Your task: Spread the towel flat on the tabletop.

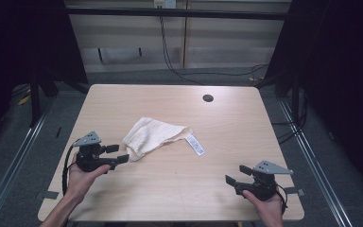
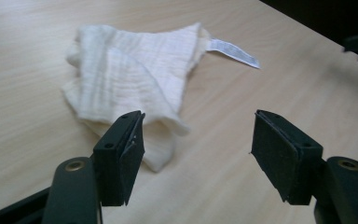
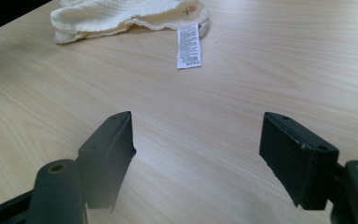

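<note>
A cream cloth [image 1: 153, 135] lies crumpled and folded near the middle of the wooden table [image 1: 246, 127]. Its white care label [image 1: 195, 144] sticks out flat to the right. My left gripper [image 1: 118, 153] is open and sits just left of the cloth's near corner, pointing at it. In the left gripper view the cloth [image 2: 130, 70] lies just ahead of the left gripper [image 2: 198, 126], its corner by the left jaw; the pads do not touch it, and the label [image 2: 233, 50] shows beyond. My right gripper [image 1: 236, 175] is open near the front right edge. It [image 3: 198, 126] holds nothing, with the cloth [image 3: 121, 14] and label [image 3: 189, 45] far ahead.
A round cable hole [image 1: 208, 98] sits near the table's far edge. Dark frame posts stand at both sides and cables [image 1: 170, 61] run along the floor behind the table. Bare tabletop stretches between the two grippers.
</note>
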Motion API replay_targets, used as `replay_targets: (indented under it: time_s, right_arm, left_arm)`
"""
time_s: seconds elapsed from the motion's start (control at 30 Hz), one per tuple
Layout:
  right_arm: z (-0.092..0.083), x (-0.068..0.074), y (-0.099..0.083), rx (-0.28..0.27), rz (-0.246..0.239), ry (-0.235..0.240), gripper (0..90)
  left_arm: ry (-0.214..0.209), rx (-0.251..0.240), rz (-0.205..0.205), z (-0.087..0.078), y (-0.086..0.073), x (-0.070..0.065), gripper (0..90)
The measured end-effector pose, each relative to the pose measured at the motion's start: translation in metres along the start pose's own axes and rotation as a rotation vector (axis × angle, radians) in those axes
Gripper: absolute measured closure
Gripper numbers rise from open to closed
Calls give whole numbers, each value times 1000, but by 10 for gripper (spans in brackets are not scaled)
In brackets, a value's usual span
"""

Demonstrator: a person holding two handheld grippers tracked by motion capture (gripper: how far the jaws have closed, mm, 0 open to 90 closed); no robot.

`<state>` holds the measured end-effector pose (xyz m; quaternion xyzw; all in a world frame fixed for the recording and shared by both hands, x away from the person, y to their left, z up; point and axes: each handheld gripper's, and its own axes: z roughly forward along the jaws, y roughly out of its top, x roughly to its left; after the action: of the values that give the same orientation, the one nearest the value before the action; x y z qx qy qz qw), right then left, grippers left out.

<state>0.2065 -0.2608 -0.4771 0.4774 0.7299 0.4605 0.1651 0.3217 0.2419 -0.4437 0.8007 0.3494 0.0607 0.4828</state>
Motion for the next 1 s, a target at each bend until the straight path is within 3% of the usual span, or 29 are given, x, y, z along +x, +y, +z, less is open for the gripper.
replay_targets:
  time_s: [0.1,0.17,0.33,0.6,0.63,0.67,0.7,0.73,0.83,1.0]
  right_arm:
    - [0,1,0,3,-4,15,269]
    - [0,2,0,12,-12,22,269]
    - [1,1,0,15,-6,39,271]
    - [2,1,0,23,-6,59,272]
    - [2,1,0,23,-9,59,272]
    - [3,1,0,25,-9,59,272]
    - [3,1,0,25,-9,59,272]
    - [3,2,0,30,-11,60,265]
    - [3,2,0,41,-17,61,259]
    - [4,3,0,52,-25,62,258]
  left_arm:
    - [33,15,42,3,8,1,340]
    - [18,-2,29,4,14,4,344]
    - [14,-28,46,7,30,7,382]
    - [-11,-14,82,20,49,11,399]
    - [-3,-16,88,23,48,12,415]
    - [57,-40,133,25,45,11,465]
    - [57,-40,133,25,45,11,527]
    - [16,-43,81,30,42,15,524]
    - [2,39,71,47,31,19,519]
    - [7,98,58,65,26,29,500]
